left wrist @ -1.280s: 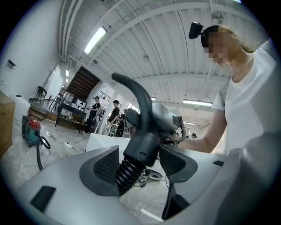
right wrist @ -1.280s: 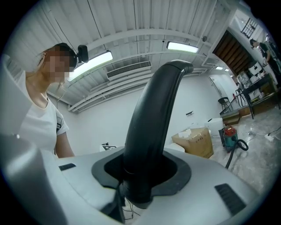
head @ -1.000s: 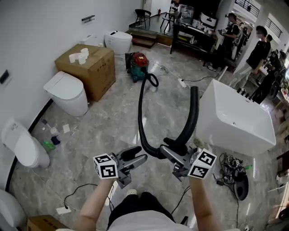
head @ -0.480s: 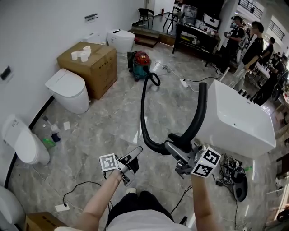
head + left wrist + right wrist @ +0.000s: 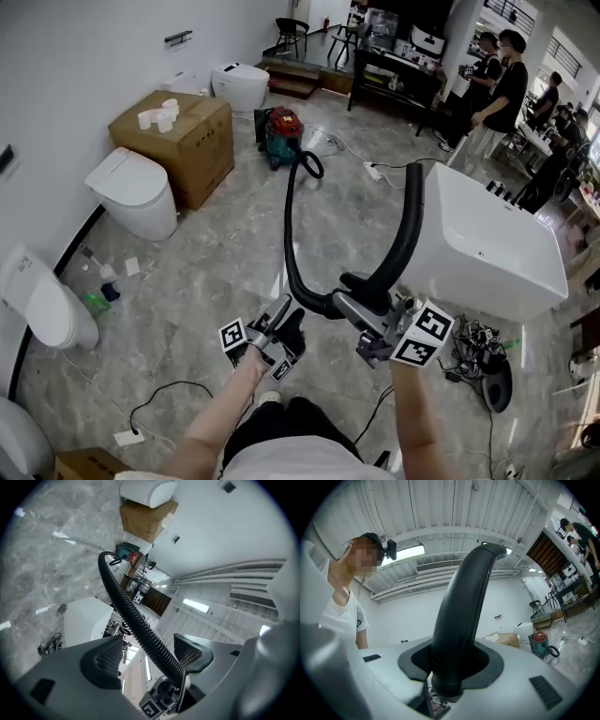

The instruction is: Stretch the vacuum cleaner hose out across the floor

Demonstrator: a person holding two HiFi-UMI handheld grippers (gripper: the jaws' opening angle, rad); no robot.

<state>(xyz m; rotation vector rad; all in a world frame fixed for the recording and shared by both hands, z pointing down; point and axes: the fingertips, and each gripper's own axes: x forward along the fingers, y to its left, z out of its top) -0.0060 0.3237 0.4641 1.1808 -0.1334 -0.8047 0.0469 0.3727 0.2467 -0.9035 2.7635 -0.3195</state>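
At the bottom centre of the head view my right gripper (image 5: pixel 364 311) is clenched on the end tube (image 5: pixel 405 234), the rigid black curve that rises toward the right of the frame. Its own view shows the tube seated between both pads. Just left of it my left gripper (image 5: pixel 286 317) stands released. Its jaws have just been opening to full spread, and in its view the ribbed hose (image 5: pixel 287 244) runs through the gap, nearer one pad, with neither pad pressing on it.

I judge the step in hand to be a second hold on the hose, close to where it bends into the tube. To do it well I want the hose centred in the gap before I close, so the pads meet the ribs squarely and don't pinch one side. The right grip should stay firm meanwhile, or the tube will swing.

From my hands the hose runs up the middle of the frame to a small loop beside the vacuum cleaner (image 5: pixel 281 131), upper centre. That loop is the slack left to draw out, so I would pull toward the bottom of the frame, slowly, since the cleaner may drag along.

The white bathtub (image 5: pixel 487 253) at right sits near the tube, so I keep clear of it. The cardboard box (image 5: pixel 183 141) at upper left is well apart.
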